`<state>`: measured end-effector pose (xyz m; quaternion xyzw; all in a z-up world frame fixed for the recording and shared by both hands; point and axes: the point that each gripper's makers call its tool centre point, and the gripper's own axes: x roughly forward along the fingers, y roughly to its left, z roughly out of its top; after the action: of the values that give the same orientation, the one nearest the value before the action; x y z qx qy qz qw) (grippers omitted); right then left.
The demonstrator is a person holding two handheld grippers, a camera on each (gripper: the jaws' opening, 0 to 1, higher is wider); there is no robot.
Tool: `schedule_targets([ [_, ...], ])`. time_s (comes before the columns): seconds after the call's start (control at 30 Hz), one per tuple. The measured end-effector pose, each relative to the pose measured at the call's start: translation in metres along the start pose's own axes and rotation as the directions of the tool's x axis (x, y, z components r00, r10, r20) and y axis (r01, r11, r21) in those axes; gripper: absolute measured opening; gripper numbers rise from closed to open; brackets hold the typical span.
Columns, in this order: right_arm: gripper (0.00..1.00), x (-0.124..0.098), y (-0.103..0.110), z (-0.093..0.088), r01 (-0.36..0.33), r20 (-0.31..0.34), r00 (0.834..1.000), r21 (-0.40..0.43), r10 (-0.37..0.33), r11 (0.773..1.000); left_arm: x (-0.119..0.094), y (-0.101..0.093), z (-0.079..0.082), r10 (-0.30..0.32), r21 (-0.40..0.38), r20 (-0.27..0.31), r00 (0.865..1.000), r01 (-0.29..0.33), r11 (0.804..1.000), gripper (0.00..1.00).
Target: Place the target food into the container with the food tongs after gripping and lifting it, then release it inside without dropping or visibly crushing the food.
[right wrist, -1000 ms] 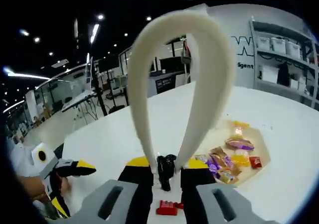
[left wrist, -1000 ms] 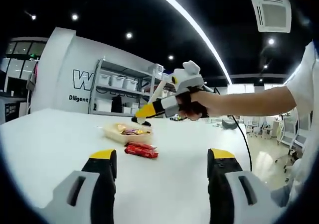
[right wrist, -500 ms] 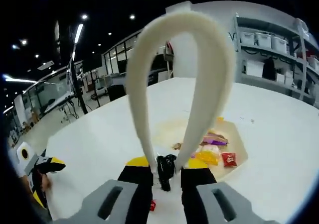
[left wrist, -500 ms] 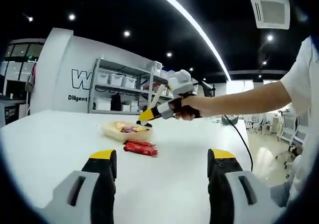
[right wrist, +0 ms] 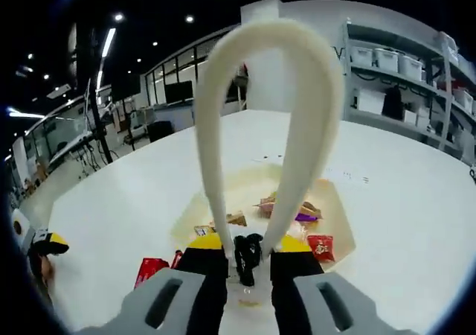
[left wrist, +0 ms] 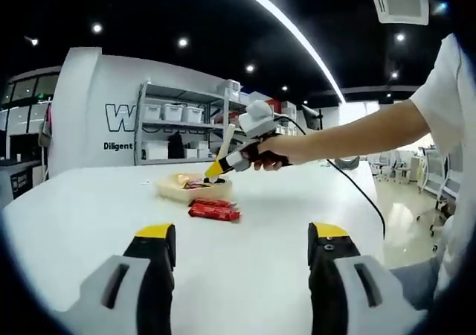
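Right gripper (right wrist: pixel 239 264) clamped on cream tongs (right wrist: pixel 256 126) above tray (right wrist: pixel 338 216) of sweets, left gripper (left wrist: pixel 242 238) wide and idle near, red bar (left wrist: pixel 214 212) ungrasped beside tray.

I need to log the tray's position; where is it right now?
In the left gripper view the tray sits on the white table, just behind the red packets and under the right gripper; the shelving stands beyond it.

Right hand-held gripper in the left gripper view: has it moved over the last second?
Yes. The right hand-held gripper has come down and away toward the tray, its tip now just above it, nearer the shelving.
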<state>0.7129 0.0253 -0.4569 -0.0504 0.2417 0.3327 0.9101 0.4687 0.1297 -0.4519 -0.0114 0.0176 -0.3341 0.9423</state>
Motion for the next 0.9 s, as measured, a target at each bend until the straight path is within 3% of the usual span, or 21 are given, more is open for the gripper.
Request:
schedule_targets([
  [0.13, 0.16, 0.012, -0.004, -0.003, 0.004, -0.002, 1.000, -0.003, -0.004, 1.000, -0.003, 0.001, 0.007, -0.007, -0.025, 0.039, 0.999, 0.008, 1.000, 0.72],
  [0.2, 0.16, 0.016, -0.010, -0.004, 0.018, -0.007, 1.000, -0.066, -0.018, 0.998, -0.003, 0.003, 0.009, 0.002, -0.048, 0.047, 0.999, 0.001, 0.999, 0.72],
  [0.3, 0.16, 0.017, -0.010, -0.002, 0.012, -0.004, 1.000, 0.008, -0.012, 1.000, -0.001, 0.001, 0.006, -0.005, -0.043, 0.033, 0.999, 0.006, 0.999, 0.73],
  [0.43, 0.16, 0.017, -0.010, -0.002, 0.020, -0.002, 1.000, -0.034, -0.020, 0.999, -0.001, 0.000, 0.006, -0.012, -0.041, 0.033, 0.999, 0.013, 0.999, 0.72],
  [0.63, 0.17, 0.013, -0.007, -0.004, 0.018, -0.009, 1.000, -0.035, -0.018, 0.999, -0.002, 0.004, 0.010, -0.002, -0.061, 0.054, 0.999, 0.005, 0.998, 0.72],
  [0.9, 0.20, -0.005, -0.006, 0.002, 0.021, 0.009, 1.000, 0.007, -0.021, 1.000, 0.001, 0.007, 0.004, 0.005, -0.091, 0.024, 1.000, -0.003, 0.996, 0.70],
])
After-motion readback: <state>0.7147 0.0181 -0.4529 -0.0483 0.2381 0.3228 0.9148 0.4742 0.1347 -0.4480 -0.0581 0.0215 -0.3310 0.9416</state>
